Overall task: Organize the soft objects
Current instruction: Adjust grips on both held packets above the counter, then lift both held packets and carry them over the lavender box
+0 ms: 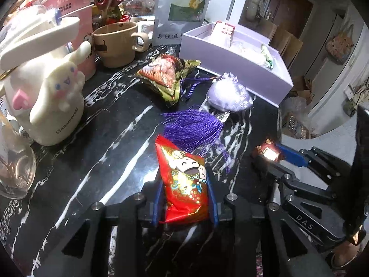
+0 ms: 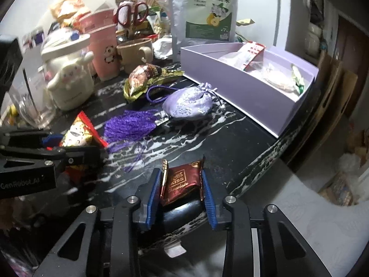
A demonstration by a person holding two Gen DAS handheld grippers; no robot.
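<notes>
Black marble counter (image 1: pixel 96 161), cluttered: my left gripper (image 1: pixel 185 198) clenched on red snack packet (image 1: pixel 182 180); right gripper (image 2: pixel 181 184) clenched on chocolate bar (image 2: pixel 181 181). Lavender box (image 2: pixel 230 85) at one o'clock; lift both gently, avoid crushing

On the table (image 1: pixel 96 161) we see the snack packet (image 1: pixel 184 180) nearest, the tassel (image 1: pixel 191 127) just behind it, the pouch (image 1: pixel 228 97) further back, and the box (image 1: pixel 233 64) behind the pouch, at right

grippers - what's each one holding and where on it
Left gripper pinches the red snack packet across its lower sides; right gripper pinches the brown chocolate packet by its side edges.
</notes>
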